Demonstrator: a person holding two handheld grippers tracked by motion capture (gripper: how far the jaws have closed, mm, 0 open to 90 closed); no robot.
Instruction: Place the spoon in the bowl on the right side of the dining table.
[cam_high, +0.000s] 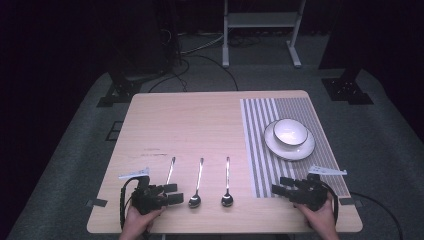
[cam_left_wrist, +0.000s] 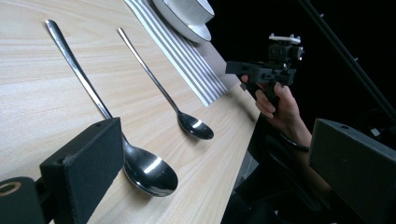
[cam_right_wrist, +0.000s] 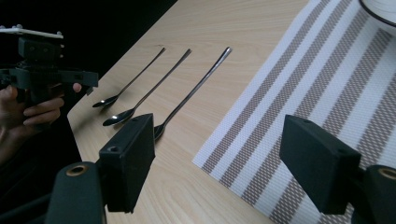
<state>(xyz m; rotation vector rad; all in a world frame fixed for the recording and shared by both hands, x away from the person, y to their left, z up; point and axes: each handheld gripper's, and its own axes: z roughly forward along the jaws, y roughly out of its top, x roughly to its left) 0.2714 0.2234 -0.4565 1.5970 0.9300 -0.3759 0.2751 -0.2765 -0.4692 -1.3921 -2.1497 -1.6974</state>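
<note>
Three metal spoons lie side by side near the table's front edge, bowls toward the person: left spoon (cam_high: 171, 170), middle spoon (cam_high: 197, 182), right spoon (cam_high: 227, 182). My left gripper (cam_high: 173, 193) hovers open at the front left, over the left spoon's bowl end, jaws pointing right. In the left gripper view its jaws stand wide with nothing between them, the middle spoon (cam_left_wrist: 140, 163) and right spoon (cam_left_wrist: 187, 121) ahead. My right gripper (cam_high: 280, 185) is open over the striped placemat's (cam_high: 260, 150) front corner, pointing left, nothing between its jaws (cam_right_wrist: 226, 168).
A white bowl (cam_high: 290, 131) sits on a white plate (cam_high: 292, 150) at the placemat's far end. The wooden table (cam_high: 190, 120) stands on grey carpet, with a metal stand (cam_high: 260, 30) and cables behind it. The person's hands hold both grippers at the front edge.
</note>
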